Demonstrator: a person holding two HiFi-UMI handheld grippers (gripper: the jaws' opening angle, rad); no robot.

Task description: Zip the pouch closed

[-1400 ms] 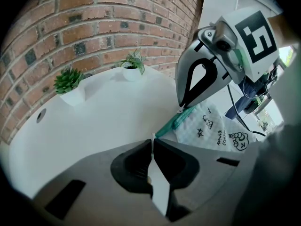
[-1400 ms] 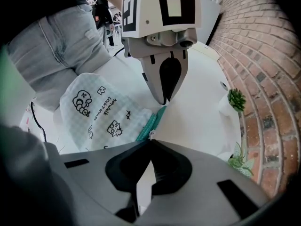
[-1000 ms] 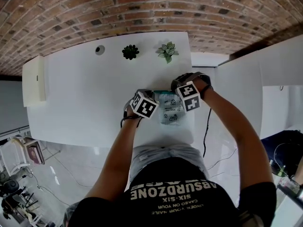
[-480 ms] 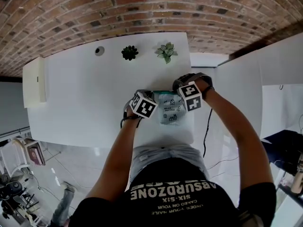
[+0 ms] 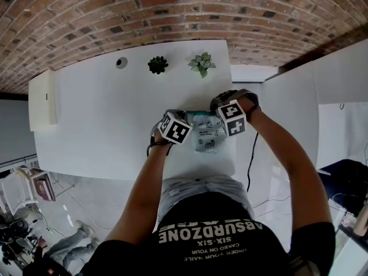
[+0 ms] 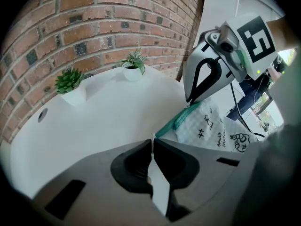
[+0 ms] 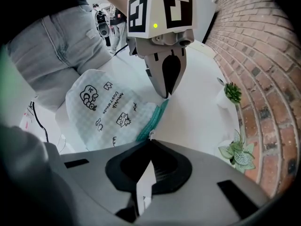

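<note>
Pouch: the white quilted fabric pouch (image 5: 206, 135) with black doodle prints lies flat on the glossy white table (image 5: 103, 114), between both tongs.
Left gripper (image 6: 152, 142): grey jaws nearly together, nipping the pouch's corner at one end of the ribbed teal zip strip (image 6: 178, 120).
Right gripper (image 7: 150, 138): jaws pressed together at the strip's other end, seemingly on a small pale pull tab (image 7: 150, 133).
Room: the pouch sits near the table's right edge, with bare tabletop spreading left. A dark spiky potted plant (image 5: 158, 64) and a pale leafy potted plant (image 5: 202, 63) stand well apart from it, by the red brick wall (image 5: 172, 10).

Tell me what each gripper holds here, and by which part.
Both hold the pouch by its teal zipper edge: the left gripper pinches one end, the right gripper the other.
</note>
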